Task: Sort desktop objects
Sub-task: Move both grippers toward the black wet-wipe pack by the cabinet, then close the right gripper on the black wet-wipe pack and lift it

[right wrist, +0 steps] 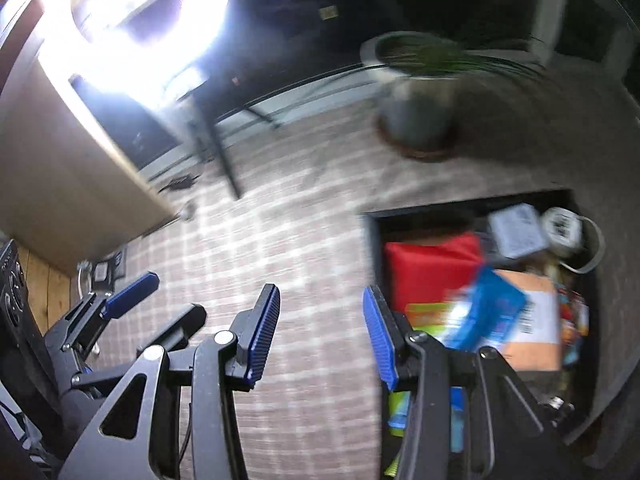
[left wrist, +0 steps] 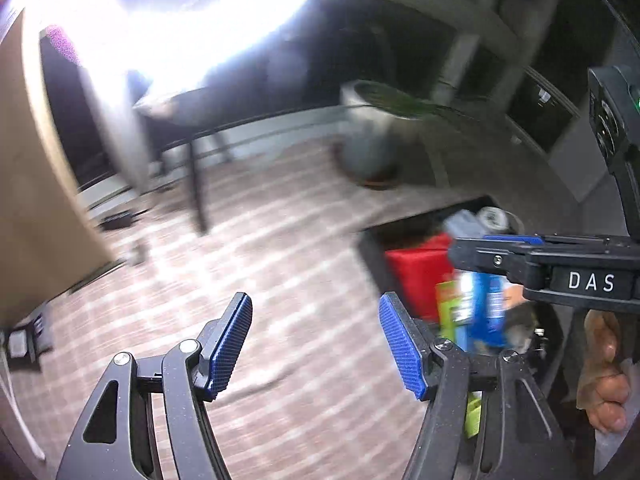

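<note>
open rug [right wrist: 304, 240] left, seemingly crammed bin [right wrist: 372, 236] right

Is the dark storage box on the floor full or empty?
Full. The dark storage box is crowded with a red package, a blue packet, an orange carton and other items.

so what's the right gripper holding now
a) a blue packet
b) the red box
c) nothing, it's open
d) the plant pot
c: the right gripper has its blue pads spread wide with only carpet between them, and the red box lies in the bin off to the side.
</note>
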Available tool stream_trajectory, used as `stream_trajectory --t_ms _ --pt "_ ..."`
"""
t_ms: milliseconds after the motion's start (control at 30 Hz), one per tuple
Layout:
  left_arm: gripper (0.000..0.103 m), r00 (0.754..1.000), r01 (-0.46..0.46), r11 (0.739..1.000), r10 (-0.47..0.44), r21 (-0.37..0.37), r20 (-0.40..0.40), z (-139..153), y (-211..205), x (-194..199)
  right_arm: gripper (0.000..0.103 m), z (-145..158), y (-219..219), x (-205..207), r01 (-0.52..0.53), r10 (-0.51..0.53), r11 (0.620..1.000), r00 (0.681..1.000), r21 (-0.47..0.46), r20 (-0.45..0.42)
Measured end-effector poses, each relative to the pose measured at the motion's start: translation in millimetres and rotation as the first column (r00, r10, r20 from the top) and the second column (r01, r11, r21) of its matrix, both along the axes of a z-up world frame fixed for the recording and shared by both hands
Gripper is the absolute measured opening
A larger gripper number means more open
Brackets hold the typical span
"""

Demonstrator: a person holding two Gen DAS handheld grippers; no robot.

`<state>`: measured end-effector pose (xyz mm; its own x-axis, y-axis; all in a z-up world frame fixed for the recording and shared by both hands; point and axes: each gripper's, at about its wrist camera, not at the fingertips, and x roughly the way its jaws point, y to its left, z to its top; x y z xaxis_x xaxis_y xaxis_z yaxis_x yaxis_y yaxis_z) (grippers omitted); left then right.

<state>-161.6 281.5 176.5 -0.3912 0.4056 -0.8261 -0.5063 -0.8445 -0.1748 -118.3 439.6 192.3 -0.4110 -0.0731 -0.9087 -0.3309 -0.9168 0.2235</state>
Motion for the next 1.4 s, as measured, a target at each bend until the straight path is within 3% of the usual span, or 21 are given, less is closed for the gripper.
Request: stream_trajectory --t_ms 200,400,500,700,900,1033,1200,1400 --pt "0.064 0.989 -0.147 0.989 0.147 -0.014 0.004 -14 -95 -16 0.043 -12 -74 -39 -0.129 0.129 0.991 0.992 0.022 0.010" --pt "0.064 0.955 -0.294 0.956 0.294 -0.022 0.021 -33 -183 -31 0.043 -26 -139 -82 -0.247 0.246 0.966 0.969 0.080 0.017" --pt "0.064 0.933 -0.358 0.933 0.359 -0.043 0.026 -46 -230 -32 0.043 -35 -163 -98 -0.290 0.289 0.955 0.957 0.064 0.026" --pt "0.064 0.855 -0.510 0.857 0.514 -0.071 0.062 -75 -327 -35 0.043 -56 -211 -127 -0.362 0.360 0.932 0.931 0.034 0.056" --pt "0.064 0.762 -0.637 0.765 0.643 -0.093 0.078 -94 -407 -34 0.043 -68 -264 -155 -0.438 0.436 0.899 0.898 0.017 0.058" --pt "0.064 0.705 -0.699 0.708 0.706 -0.098 0.072 -101 -448 -35 0.043 -73 -311 -177 -0.513 0.512 0.858 0.858 0.023 0.045" --pt "0.064 0.652 -0.751 0.657 0.754 -0.064 0.086 -103 -474 -30 0.045 -82 -373 -205 -0.606 0.605 0.795 0.796 0.033 0.036" --pt "0.064 0.676 -0.732 0.682 0.728 -0.016 0.115 -110 -464 -39 0.048 -104 -436 -236 -0.694 0.692 0.718 0.720 0.054 0.054"
